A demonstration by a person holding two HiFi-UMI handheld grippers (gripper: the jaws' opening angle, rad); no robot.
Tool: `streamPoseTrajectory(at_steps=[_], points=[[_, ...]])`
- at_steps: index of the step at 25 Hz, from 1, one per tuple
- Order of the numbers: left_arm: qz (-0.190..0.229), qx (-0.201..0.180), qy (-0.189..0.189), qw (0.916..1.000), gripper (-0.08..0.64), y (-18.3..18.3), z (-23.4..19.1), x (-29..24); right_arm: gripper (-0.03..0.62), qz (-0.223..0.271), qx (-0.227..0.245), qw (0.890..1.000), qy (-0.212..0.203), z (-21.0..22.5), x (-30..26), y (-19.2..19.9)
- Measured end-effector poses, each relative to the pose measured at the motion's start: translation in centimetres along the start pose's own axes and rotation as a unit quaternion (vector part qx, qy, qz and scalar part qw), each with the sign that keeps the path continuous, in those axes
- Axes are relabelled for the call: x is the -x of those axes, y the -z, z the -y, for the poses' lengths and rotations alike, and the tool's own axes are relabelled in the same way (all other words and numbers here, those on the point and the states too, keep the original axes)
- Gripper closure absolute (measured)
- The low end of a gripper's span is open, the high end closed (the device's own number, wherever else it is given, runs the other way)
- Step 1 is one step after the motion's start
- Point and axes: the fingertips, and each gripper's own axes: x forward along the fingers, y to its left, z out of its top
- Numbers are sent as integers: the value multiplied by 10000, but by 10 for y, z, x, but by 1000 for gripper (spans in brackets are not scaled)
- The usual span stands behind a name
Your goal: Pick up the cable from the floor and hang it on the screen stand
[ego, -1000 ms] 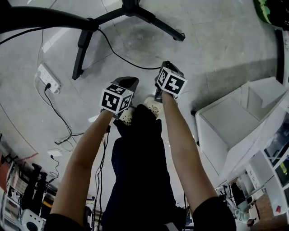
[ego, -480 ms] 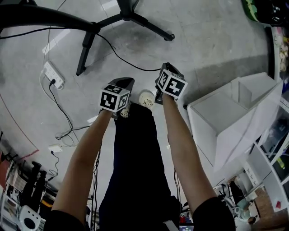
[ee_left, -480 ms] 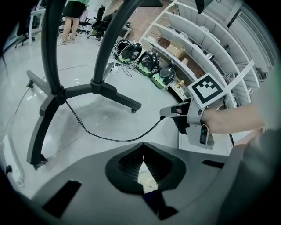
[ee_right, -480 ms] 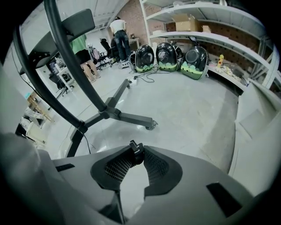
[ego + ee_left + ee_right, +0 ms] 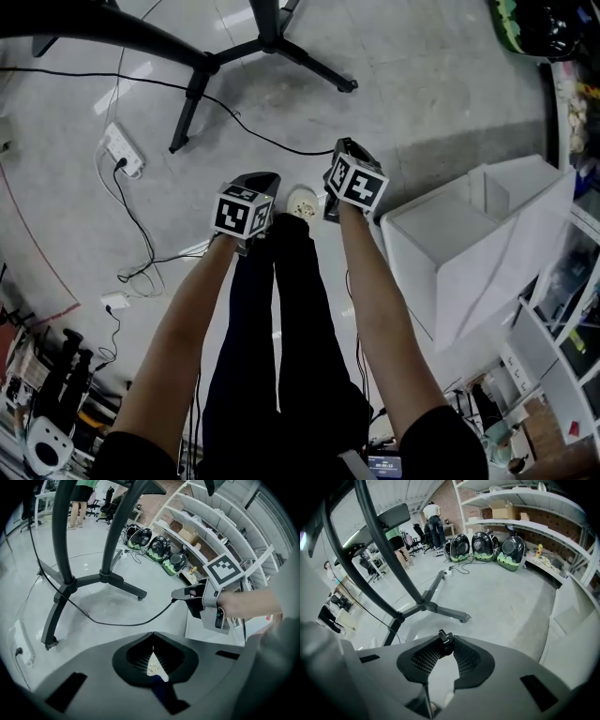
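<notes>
Right gripper view: right gripper [image 5: 446,644] pinches the cable [image 5: 443,636] end, the rest hidden behind its jaws, near the screen stand [image 5: 423,606]. Left gripper [image 5: 152,635] is closed and empty.

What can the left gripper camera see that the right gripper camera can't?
Only the left gripper view: the right gripper from outside, with the cable drooping from it toward the floor, and the left gripper with its own jaws shut and empty. Only the right gripper view: the cable's plug, close up, pinched between the right gripper's jaws. Both: the stand, the shelves and the green pods.
</notes>
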Motion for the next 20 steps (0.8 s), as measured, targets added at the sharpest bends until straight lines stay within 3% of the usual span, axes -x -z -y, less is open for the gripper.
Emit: streamPoseTrajectory(at_steps=[6,15,20], points=[[-53,-48,-16,10000,552,6,17,23,491,64,146,9998,-120,-2,24,-12],[80,50,-85,9999,552,-7,30,58,491,47,83,9999,130,9,74,-20],[130,12,-79,9999,552,-19,36,76,491,83,194,9997,86,-11,98,-26]])
